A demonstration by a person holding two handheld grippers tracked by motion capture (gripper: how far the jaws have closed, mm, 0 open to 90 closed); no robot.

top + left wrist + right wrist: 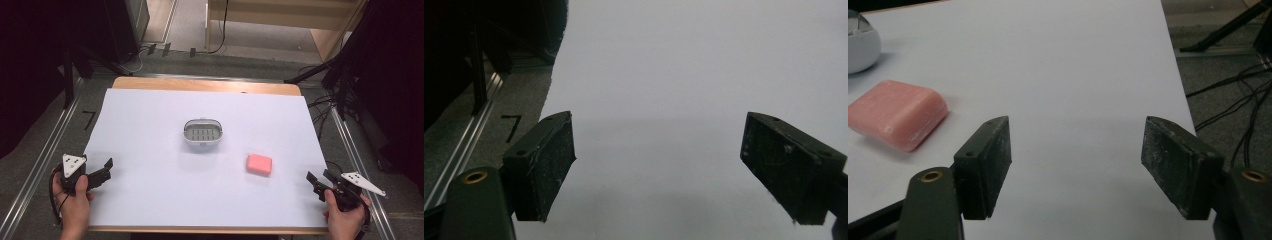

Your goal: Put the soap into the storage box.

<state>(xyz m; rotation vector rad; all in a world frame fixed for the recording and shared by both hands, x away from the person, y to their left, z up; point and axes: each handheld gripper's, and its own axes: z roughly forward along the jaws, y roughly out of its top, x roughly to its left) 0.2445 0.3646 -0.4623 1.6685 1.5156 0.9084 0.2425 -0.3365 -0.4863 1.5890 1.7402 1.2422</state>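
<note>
I am holding my right claw low at the near right corner of the tabletop, its jaws standing apart with nothing between them; my left claw is resting at the near left edge, its jaws spread wide over bare white surface and likewise gripping nothing; the pink soap bar is lying flat on the tabletop, ahead and to the left of my right claw, well apart from it, and the grey soap dish is sitting near the middle, beyond the bar. Judging the step as reaching for the soap, I am planning to swing the right claw leftward, square its jaws across the bar's shorter sides and come down low; the bar looks slick and rounded, so I am wanting a centred, gentle squeeze.
</note>
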